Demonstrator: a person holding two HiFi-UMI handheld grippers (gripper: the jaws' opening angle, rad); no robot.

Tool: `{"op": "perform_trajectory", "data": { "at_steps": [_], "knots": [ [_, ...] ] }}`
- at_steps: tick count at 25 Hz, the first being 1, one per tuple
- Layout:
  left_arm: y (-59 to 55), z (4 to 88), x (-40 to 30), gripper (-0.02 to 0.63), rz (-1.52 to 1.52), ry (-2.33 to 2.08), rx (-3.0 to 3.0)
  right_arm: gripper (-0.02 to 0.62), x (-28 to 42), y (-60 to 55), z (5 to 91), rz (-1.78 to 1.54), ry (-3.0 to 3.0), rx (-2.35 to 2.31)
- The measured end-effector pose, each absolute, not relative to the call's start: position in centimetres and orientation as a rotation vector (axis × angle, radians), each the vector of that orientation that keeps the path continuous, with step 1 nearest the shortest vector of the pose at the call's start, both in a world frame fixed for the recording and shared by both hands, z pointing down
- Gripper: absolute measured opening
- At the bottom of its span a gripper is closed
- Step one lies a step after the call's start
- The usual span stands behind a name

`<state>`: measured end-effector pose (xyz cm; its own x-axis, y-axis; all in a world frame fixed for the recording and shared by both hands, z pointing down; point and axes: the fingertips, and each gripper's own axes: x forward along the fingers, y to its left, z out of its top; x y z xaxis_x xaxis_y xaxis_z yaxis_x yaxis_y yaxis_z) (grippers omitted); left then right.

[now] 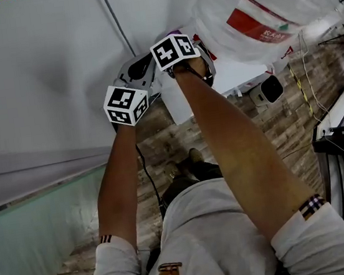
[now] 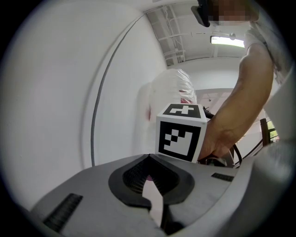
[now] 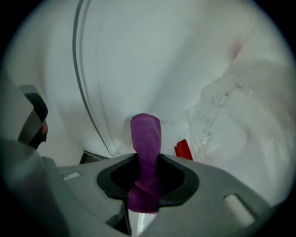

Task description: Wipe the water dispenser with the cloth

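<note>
Purple cloth [image 3: 145, 159], rolled, clamped upright

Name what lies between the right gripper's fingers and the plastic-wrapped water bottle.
Only the purple cloth, clamped by the right gripper and sticking out ahead; the rest is bare. The right gripper view shows this.

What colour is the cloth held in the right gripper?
Purple; the cloth shows best in the right gripper view.

Purple cloth [image 3: 145, 139] looks soft and napped; the bottle [image 1: 255, 3] seems wrapped in glossy plastic
</note>
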<state>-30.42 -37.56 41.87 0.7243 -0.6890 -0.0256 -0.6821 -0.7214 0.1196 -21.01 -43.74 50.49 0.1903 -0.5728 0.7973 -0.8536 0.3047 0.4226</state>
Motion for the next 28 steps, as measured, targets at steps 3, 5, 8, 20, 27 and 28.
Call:
{"op": "perform_trajectory", "data": {
  "at_steps": [3,5,8,20,27,28],
  "knots": [
    [-37.2,41.4,-30.2,-0.002,-0.107,-1.118,2.832,0.110,-20.7,-42.5,50.3,0.319,-1.493,1.363],
    [-36.9,41.0,-29.9,-0.002,-0.111,-1.109,2.846,0.110,-20.5,-41.7,50.1,0.319,-1.503,1.361],
    [-36.2,40.8,-29.4,-0.002,-0.109,-1.097,2.852,0.110,-20.3,-40.3,50.0,0.335,-1.534,1.353],
    [-32.9,41.0,-25.9,-0.002,-0.080,-1.030,2.873,0.110,-18.5,-35.9,49.9,0.407,-1.641,1.355],
    [-31.4,40.6,-25.6,-0.002,-0.087,-1.032,2.881,0.110,-18.4,-33.7,49.6,0.460,-1.712,1.322],
    [-31.2,40.5,-25.5,-0.002,-0.092,-1.030,2.883,0.110,-18.4,-33.5,49.5,0.463,-1.727,1.317]
  ]
}}
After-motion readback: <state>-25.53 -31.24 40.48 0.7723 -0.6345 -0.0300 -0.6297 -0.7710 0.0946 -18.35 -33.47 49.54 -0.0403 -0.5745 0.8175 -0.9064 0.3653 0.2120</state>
